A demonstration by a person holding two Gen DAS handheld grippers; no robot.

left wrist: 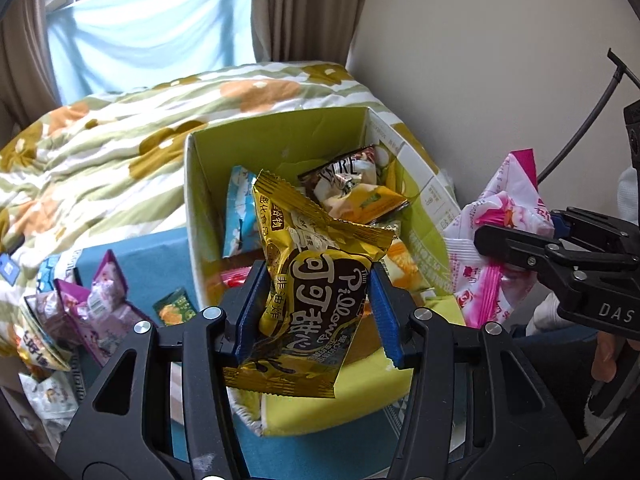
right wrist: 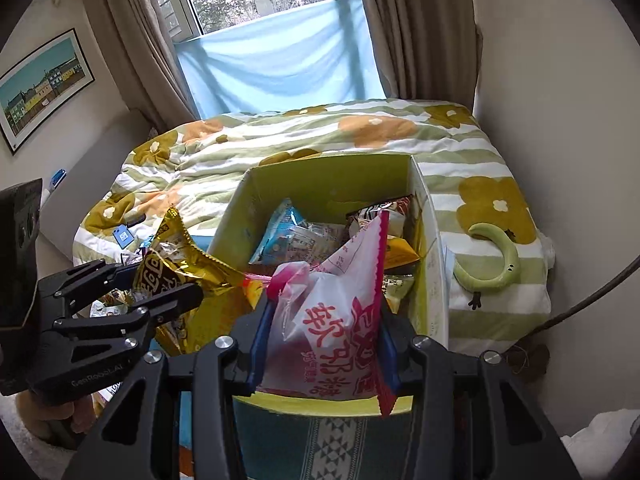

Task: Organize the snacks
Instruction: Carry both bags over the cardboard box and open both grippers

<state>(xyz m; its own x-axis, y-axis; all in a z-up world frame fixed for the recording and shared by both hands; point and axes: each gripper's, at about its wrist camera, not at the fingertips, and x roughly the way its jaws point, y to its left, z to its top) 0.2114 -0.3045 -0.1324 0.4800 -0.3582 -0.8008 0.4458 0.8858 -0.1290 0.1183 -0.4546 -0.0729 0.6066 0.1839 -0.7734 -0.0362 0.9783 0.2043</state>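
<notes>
Left wrist view. Left gripper point(left wrist: 316, 308): clenched on the gold bag point(left wrist: 316, 292), blue pads pinching its lower half from both sides, so the bag stands upright over the near end of the box point(left wrist: 280, 136). Box: green-lined carton, open top, already part filled with mixed packets, which marks it as the likely collecting place. Right gripper point(left wrist: 516, 240): at the box's right wall, grasping the pink bag point(left wrist: 492, 272) near its upper edge. Loose snacks point(left wrist: 92, 308): purple and other packets lying left of the box on a blue cloth point(left wrist: 160, 264), apparently not yet sorted. Bed point(left wrist: 120, 148): flowered cover, behind the box.

Right wrist view. Right gripper point(right wrist: 324, 328): pads closed on the pink bag point(right wrist: 332, 320), held upright above the box's point(right wrist: 328, 184) near edge, seemingly ready to drop in. Left gripper point(right wrist: 168, 284): at left, holding the gold bag point(right wrist: 180, 276) beside the box. Green toy point(right wrist: 496, 260): curved, resting on the bed point(right wrist: 480, 148), right of the box.
</notes>
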